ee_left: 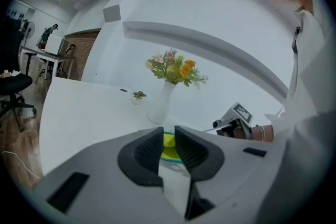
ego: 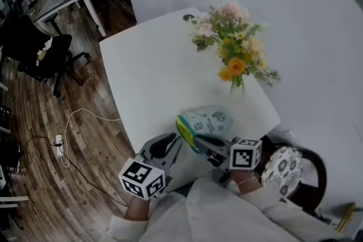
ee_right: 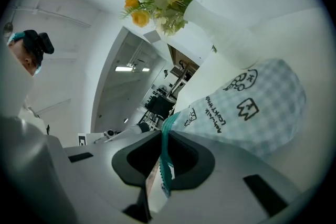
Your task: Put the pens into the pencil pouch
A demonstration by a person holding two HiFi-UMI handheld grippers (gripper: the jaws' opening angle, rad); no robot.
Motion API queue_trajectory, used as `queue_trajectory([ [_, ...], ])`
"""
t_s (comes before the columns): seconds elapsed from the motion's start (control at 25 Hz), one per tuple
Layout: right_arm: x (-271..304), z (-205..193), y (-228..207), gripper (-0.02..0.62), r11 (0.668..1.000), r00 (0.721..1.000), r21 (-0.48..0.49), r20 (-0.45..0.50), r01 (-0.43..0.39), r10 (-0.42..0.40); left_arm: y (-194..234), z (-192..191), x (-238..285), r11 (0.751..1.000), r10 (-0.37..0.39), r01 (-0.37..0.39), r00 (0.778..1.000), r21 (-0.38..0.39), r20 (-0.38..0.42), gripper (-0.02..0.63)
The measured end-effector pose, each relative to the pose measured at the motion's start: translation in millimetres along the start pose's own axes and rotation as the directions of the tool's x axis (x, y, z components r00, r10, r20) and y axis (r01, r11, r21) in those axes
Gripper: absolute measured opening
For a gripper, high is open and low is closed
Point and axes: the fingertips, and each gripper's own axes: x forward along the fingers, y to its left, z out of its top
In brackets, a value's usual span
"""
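Head view, lower centre: pencil pouch (ego: 211,121) hangs between right gripper (ee_right: 164,136), clamped on its zip rim, and left gripper (ee_left: 168,138), pinching yellow lining; either thin bite may slip; pens unseen.

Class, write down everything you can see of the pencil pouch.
The pencil pouch is soft, pale checked fabric with dark printed motifs, a teal zip edge and yellow-green lining. It is over the near edge of the white table, mouth towards the person. The right tool pinches its zip edge; the left tool grips its yellow-green rim.
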Motion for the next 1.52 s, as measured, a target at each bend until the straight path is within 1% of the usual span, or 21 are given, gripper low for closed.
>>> queue_trajectory([
  [0.08,3.0,-9.7,-8.6,0.04,0.999,0.999,0.013,-0.018,0.032,-0.032,1.5,-7.9,-0.3,1.0,-0.002,0.002,1.0,-0.006,-0.023,0.061],
  [0.16,7.2,-18.2,-12.4,0.04,0.999,0.998,0.018,-0.037,0.046,-0.046,3.7,-14.7,-1.9,1.0,0.005,-0.006,0.999,-0.015,-0.041,0.061],
  [0.36,13.0,-37.6,-25.1,0.04,0.995,0.991,0.023,-0.095,0.094,-0.091,9.9,-20.9,-3.0,0.999,0.031,-0.033,0.998,-0.029,-0.057,0.061],
  [0.56,16.5,-56.5,-35.6,0.04,0.984,0.965,-0.03,-0.189,0.177,-0.18,9.0,-23.4,-1.7,0.999,0.025,-0.027,0.997,-0.027,-0.073,0.061],
  [0.84,14.5,-63.9,-46.8,0.043,0.963,0.938,-0.102,-0.223,0.248,-0.265,6.8,-28.5,0.1,0.999,0.032,-0.035,0.995,-0.033,-0.093,0.061],
  [0.92,13.1,-64.6,-48.2,0.065,0.96,0.934,-0.106,-0.226,0.259,-0.277,6.5,-27.8,-0.3,0.999,0.032,-0.036,0.995,-0.038,-0.089,0.061],
  [1.04,12.0,-62.6,-47.4,0.112,0.959,0.936,-0.11,-0.215,0.26,-0.278,4.5,-27.7,0.9,0.999,0.02,-0.024,0.996,-0.039,-0.087,0.061],
  [1.2,9.1,-58.3,-36.8,0.117,0.965,0.944,-0.108,-0.209,0.238,-0.256,1.5,-24.4,0.8,0.999,0.005,-0.008,0.997,-0.039,-0.076,0.061],
  [1.32,4.4,-46.5,-27.1,0.117,0.962,0.946,-0.149,-0.197,0.229,-0.255,-2.9,-18.1,0.7,1.0,-0.02,0.019,0.997,-0.022,-0.076,0.061],
  [1.4,3.0,-38.0,-16.0,0.115,0.964,0.952,-0.182,-0.2,0.196,-0.232,-6.5,-11.7,-0.5,0.999,-0.039,0.039,0.996,0.002,-0.081,0.06],
  [1.52,3.0,-28.6,2.2,0.115,0.965,0.957,-0.235,-0.238,0.112,-0.168,-9.9,-2.2,-2.8,0.998,-0.045,0.05,0.994,0.048,-0.101,0.06],
])
